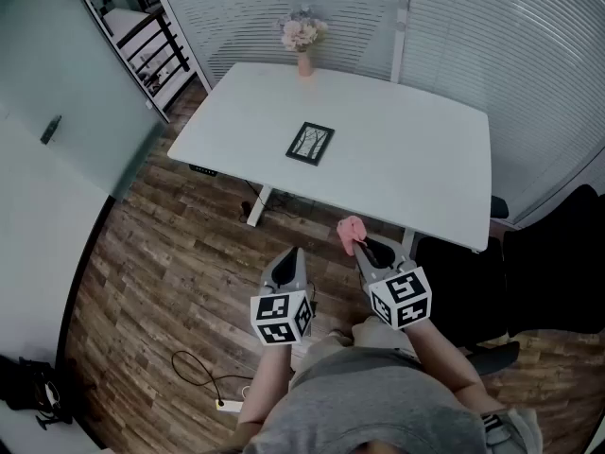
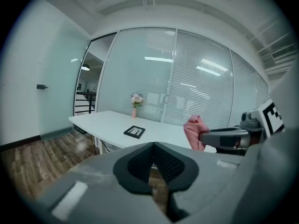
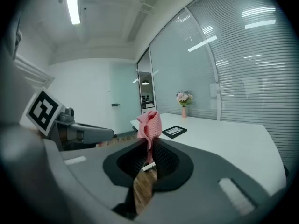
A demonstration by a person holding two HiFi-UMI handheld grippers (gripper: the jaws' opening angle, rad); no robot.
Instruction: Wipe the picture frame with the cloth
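On table (image 1: 406,159), picture frame (image 1: 310,143) well ahead of right gripper (image 1: 367,247) clamping cloth (image 1: 351,231).

Cloth (image 1: 351,229) pink. Picture frame (image 1: 310,143) black, pale picture with dark lines. Table (image 1: 406,159) white. Floor (image 1: 161,282) brown, wood-plank pattern. Left gripper (image 1: 288,253) and right gripper (image 1: 364,247) grey, with white marker cubes (image 1: 281,319) patterned in black squares. Vase (image 1: 304,63) pink, flowers (image 1: 302,32) pale pink and white.

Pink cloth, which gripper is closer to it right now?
Right. The right gripper is clamped on the pink cloth; the left gripper, shut and empty, sits off to its left, not touching.
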